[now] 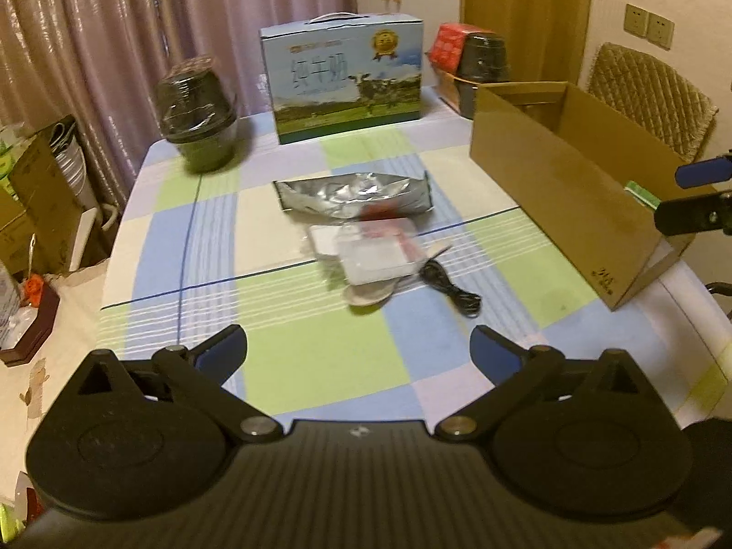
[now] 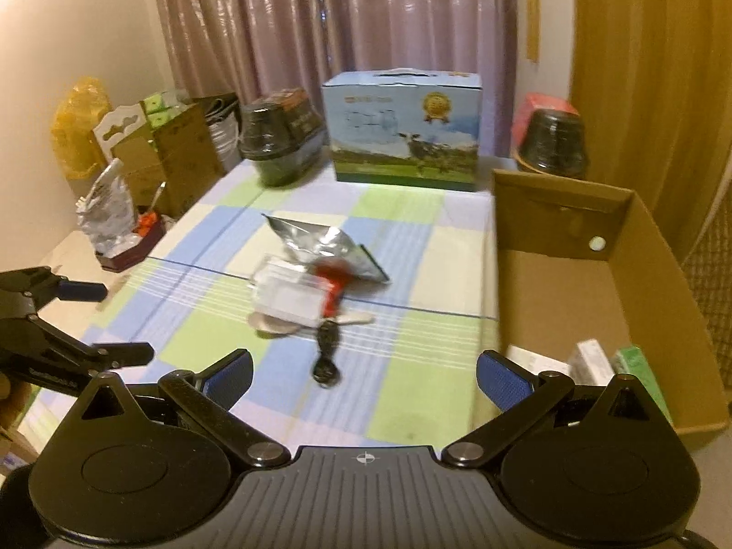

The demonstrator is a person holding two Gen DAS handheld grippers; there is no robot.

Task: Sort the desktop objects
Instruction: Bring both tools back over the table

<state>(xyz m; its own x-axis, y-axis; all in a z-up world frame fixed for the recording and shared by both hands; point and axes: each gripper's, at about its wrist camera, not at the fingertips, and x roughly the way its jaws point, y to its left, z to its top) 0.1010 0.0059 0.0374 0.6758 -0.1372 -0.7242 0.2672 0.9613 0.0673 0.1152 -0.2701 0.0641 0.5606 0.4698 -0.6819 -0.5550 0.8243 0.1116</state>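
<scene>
A: Both grippers are spread wide with nothing in them. The left gripper (image 1: 359, 347) and the right gripper (image 2: 363, 373) hang over the near edge of the worktop (image 1: 320, 366), each pointing down at the heap in the middle.

B: What's in the heap?

A: A foil pouch (image 1: 354, 196) at the back, a clear packet (image 1: 366, 251) with something red in it lying partly over the pouch's near edge, a pale spoon (image 1: 366, 296) poking out beneath, and a black cable (image 1: 450, 281) just beside them. The box (image 2: 567, 302) stands open to the right, with a few small cartons already in its near end.

B: So which first?

A: I'd take the cable with the right gripper; it lies free and nearest the box. Come down across the coiled bundle rather than a loose strand, so it lifts whole. The spoon is pinned under the packet, so leave it until the packet is lifted.

B: Any writing?

A: The milk carton (image 1: 347, 82) shows a cow, a gold medal and large Chinese characters, too blurred to read with confidence. A small mark on the box's near corner is illegible.
</scene>
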